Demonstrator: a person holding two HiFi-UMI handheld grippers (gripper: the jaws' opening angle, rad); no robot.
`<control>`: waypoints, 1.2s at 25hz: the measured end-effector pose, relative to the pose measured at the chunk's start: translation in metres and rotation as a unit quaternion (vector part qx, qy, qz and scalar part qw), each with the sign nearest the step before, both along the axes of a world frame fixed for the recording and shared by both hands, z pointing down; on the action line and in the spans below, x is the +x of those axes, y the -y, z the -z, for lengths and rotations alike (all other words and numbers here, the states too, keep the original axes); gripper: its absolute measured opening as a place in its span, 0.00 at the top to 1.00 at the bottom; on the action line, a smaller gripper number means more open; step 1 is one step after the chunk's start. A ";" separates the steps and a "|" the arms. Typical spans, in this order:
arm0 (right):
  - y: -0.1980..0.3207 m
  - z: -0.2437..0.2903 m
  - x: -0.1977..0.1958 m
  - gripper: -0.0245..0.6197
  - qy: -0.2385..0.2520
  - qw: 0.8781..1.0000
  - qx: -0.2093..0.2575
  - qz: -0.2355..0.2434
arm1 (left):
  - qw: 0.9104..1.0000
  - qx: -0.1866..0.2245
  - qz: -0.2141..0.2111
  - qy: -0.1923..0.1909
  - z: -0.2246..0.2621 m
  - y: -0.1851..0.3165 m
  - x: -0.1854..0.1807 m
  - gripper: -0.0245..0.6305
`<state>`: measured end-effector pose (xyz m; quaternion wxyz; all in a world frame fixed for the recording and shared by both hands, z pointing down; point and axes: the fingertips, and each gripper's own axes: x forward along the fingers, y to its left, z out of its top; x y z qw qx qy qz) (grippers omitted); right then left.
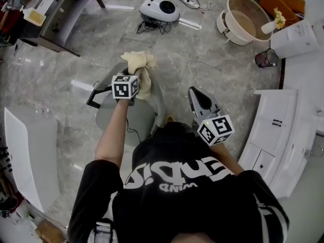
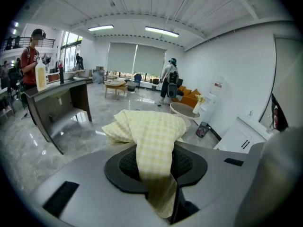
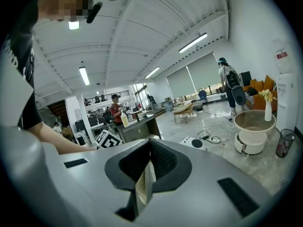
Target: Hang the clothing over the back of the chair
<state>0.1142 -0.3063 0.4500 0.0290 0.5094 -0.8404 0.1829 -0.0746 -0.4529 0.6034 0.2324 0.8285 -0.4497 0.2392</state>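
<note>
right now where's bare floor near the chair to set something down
Bare marble floor between the dark desk and the grey chair, and between chair and white cabinet. Crowded around the white device and cables, beige round tub and black mesh bin.

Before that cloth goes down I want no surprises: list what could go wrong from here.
1. The yellow checked cloth is bunched in the left tongs alone; it may land as a wad on the seat of the grey chair rather than drape over the back.
2. The right tongs are off the cloth, so nothing spreads it; a lopsided drape could slide off.
</note>
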 end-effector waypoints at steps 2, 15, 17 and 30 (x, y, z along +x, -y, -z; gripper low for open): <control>0.001 0.000 0.000 0.94 -0.001 1.000 -0.001 -0.002 | 1.000 0.001 -0.003 0.005 -0.003 0.003 0.002 0.78; -0.002 -0.006 -0.002 0.94 0.003 1.000 -0.008 -0.004 | 1.000 -0.021 -0.012 -0.003 -0.009 0.001 0.004 0.64; -0.003 -0.005 -0.001 0.94 0.004 1.000 -0.007 -0.005 | 0.999 -0.029 -0.014 -0.008 -0.010 -0.003 0.006 0.57; -0.013 -0.003 -0.001 0.94 0.008 1.000 -0.001 0.001 | 0.999 -0.046 0.000 -0.010 -0.005 -0.023 -0.002 0.46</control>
